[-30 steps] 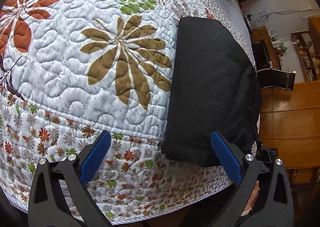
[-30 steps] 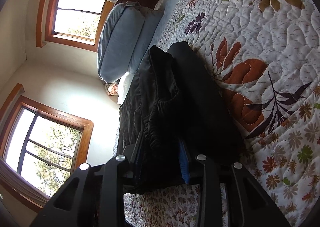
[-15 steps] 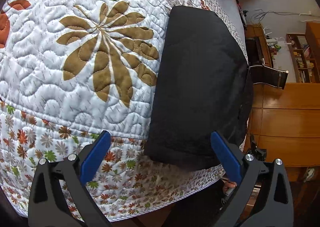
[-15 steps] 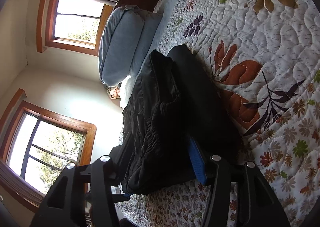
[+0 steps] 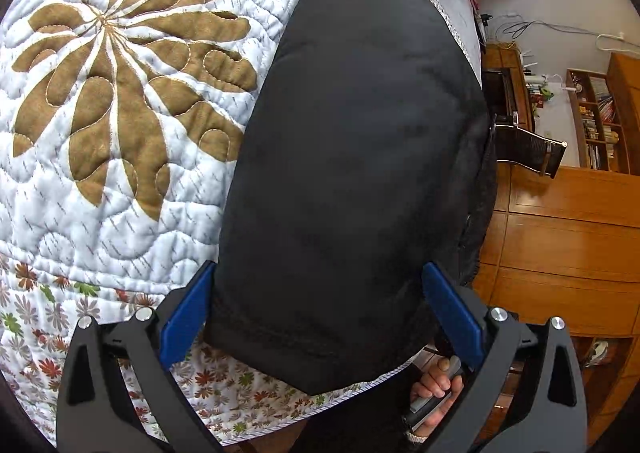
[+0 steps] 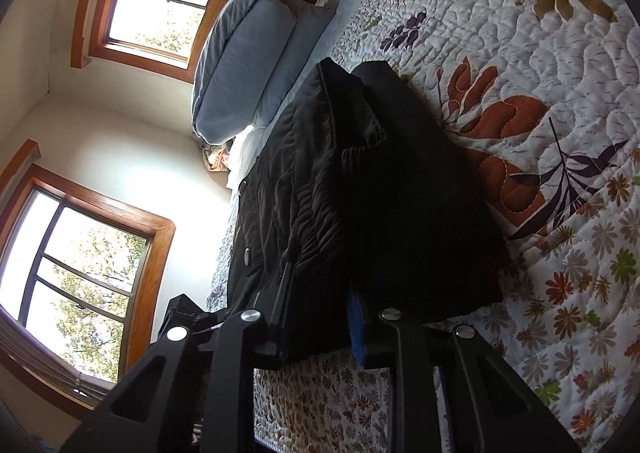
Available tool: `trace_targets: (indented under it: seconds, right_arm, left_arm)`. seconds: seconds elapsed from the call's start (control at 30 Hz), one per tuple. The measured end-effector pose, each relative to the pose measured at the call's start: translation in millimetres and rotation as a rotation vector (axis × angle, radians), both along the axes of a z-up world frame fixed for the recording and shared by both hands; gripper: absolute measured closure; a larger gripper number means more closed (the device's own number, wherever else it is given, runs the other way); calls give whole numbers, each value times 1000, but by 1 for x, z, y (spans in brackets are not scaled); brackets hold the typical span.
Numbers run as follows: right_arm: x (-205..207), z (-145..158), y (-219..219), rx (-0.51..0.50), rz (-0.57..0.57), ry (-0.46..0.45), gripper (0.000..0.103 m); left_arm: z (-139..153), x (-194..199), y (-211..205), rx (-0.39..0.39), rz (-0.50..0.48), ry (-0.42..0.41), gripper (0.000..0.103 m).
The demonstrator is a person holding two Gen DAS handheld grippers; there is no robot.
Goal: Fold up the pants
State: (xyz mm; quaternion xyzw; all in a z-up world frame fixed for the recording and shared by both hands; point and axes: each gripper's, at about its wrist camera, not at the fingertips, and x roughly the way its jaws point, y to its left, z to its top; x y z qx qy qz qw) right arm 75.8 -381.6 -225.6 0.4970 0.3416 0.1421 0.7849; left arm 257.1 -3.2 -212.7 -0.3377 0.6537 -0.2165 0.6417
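The black pants (image 5: 352,157) lie folded into a long strip on the flowered quilt (image 5: 100,193), near the bed's edge. My left gripper (image 5: 320,313) is open, its blue pads (image 5: 188,313) standing on either side of the strip's near end, which hangs slightly past the quilt's border. In the right wrist view the pants (image 6: 400,193) show a gathered, padded layer with snaps on the left. My right gripper (image 6: 320,317) is at this end. Its jaws are closing, with a thick fold of the black fabric between them and a blue pad (image 6: 356,329) against it.
Blue-grey pillows (image 6: 248,65) are stacked at the head of the bed below two wood-framed windows (image 6: 160,5). Wooden cabinets (image 5: 560,245) and shelves stand beyond the bed's right side. A hand (image 5: 436,385) grips a handle below the bed's edge.
My left gripper has come forward and down until the pants' end lies between its fingers. The right jaws spread apart, then narrowed again on the fabric fold.
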Motion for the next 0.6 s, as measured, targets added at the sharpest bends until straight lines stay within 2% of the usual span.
trace_targets:
  seconds: [0.2,0.33,0.43,0.5,0.6]
  right_arm:
    - [-11,-2,-10,3,-40,29,82]
    - [-8,-7,-13,34,-28,31,81]
    - [-8,-4,-14,26,-15,26,77]
    - [-10,-2,-18,35,-34,26,47]
    - [-15,1,-26,49,-55,11,46]
  left_arm:
    - [7,2,-18,33,-29,-21,3]
    - [0,8,-23,8,-18,8,3]
    - [1,11,-21,-5,-19,-1,3]
    - [3,13,-16,-13,-15,-10,3]
    - [7,18,-10,-30,-20,-34,3]
